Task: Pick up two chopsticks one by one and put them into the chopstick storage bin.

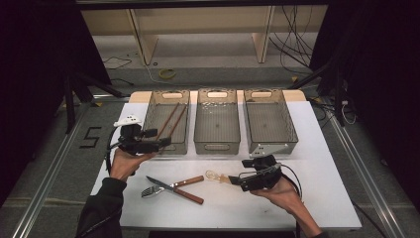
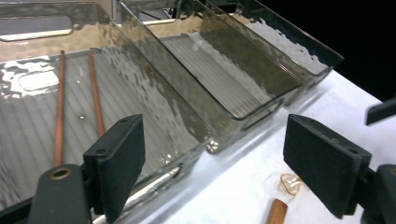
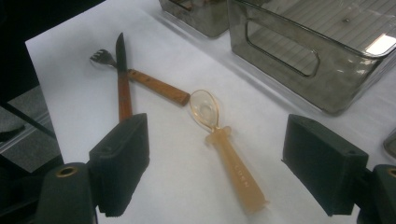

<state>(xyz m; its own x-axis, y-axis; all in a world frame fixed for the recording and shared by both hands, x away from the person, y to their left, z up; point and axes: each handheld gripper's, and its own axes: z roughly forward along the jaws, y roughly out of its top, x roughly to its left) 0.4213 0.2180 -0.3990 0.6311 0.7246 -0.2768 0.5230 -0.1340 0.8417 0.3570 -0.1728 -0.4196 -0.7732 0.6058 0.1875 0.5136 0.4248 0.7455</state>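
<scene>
A large dark figure "5" (image 1: 90, 137) is marked in angular strokes on the grey floor (image 1: 59, 163) to the left of the white table, just left of the person's left forearm in the high view. The translucent plastic spoon (image 3: 227, 151) lying on the table carries a short raised inscription along its handle, seen in the right gripper view, but the letters are too faint and small to read. No other lettering, label or brand can be read on the three smoked-plastic bins, the wooden-handled knife and fork, or the chopsticks
</scene>
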